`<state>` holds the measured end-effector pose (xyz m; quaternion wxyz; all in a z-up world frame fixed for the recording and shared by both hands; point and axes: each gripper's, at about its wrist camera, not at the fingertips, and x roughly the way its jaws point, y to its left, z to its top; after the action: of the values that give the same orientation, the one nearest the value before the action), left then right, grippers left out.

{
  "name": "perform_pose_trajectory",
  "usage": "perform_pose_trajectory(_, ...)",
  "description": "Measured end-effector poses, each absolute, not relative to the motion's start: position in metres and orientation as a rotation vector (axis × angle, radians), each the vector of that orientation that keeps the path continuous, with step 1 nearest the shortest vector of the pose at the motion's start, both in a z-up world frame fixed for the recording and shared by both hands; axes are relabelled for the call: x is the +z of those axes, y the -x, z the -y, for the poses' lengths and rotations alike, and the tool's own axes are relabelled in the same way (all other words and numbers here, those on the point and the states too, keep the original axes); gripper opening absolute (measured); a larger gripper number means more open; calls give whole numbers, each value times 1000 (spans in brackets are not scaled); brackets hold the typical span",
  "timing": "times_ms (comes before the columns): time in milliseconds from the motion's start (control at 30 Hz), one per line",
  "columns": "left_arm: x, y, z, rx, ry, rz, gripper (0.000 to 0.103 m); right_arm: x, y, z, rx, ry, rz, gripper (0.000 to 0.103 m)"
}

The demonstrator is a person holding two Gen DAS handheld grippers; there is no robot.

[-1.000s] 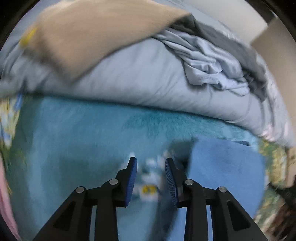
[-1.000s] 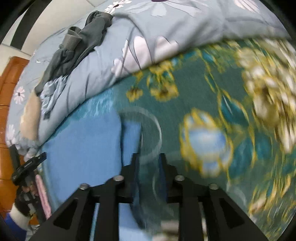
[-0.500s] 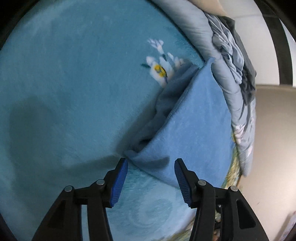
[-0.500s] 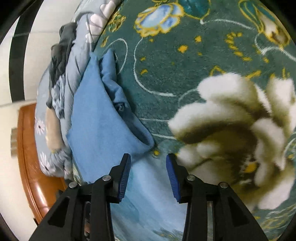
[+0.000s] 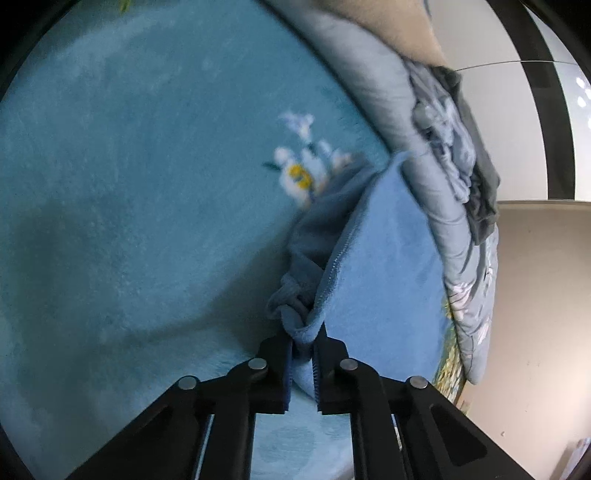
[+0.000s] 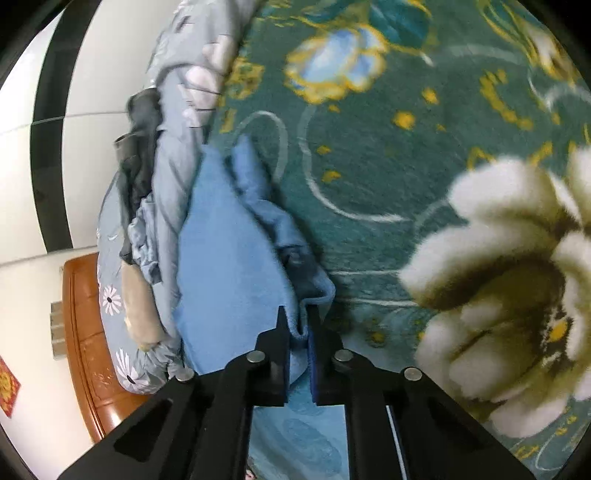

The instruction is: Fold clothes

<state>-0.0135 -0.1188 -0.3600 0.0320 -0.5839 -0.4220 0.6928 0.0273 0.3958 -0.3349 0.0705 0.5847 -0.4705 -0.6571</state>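
Nearest the left wrist camera, the left gripper has just closed its jaws and now pinches a bunched corner of a blue fleece garment between its blue pads, the fabric puckering up out of the narrow gap. In the right wrist view, the right gripper has likewise just closed, and a curled edge of the same blue garment is clamped between its fingers. The garment lies on a plush teal blanket, stretching away from both grippers with a stitched hem running up its length and a darker inner fold showing beside it. The blanket carries a small white and yellow flower print just beyond the garment in the left view, and large cream and blue blossoms across its darker green part in the right view. Along the garment's far edge, touching it, rises a rolled grey-blue quilt printed with pale flowers. On top of the quilt sit crumpled clothes: a light blue piece, a dark grey one and a tan one. Farthest back are a brown wooden headboard and a white wall with a black stripe.
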Motion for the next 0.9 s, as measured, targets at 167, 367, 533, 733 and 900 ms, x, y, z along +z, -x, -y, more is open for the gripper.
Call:
perform_pose_trajectory(167,-324,2,118,2171,1753,1283,7,-300,-34,-407,-2004,-1727,1366,6)
perform_pose_trajectory(367,-335,-40,120,2135,1911,1117,7,-308,-69,-419,-1966,-1853,1326,6)
perform_pose_trajectory(533,-357,-47,125,2081,2021,1110,12,-329,-74,-417,-1938,-1935,1341,6)
perform_pose_trajectory(733,-321,-42,117,2236,2049,763,21,-320,-69,-410,-1954,-1916,1314,6)
perform_pose_trajectory(900,-293,-32,55,2161,1860,529,21,-314,-68,-407,-1959,-1925,1284,6)
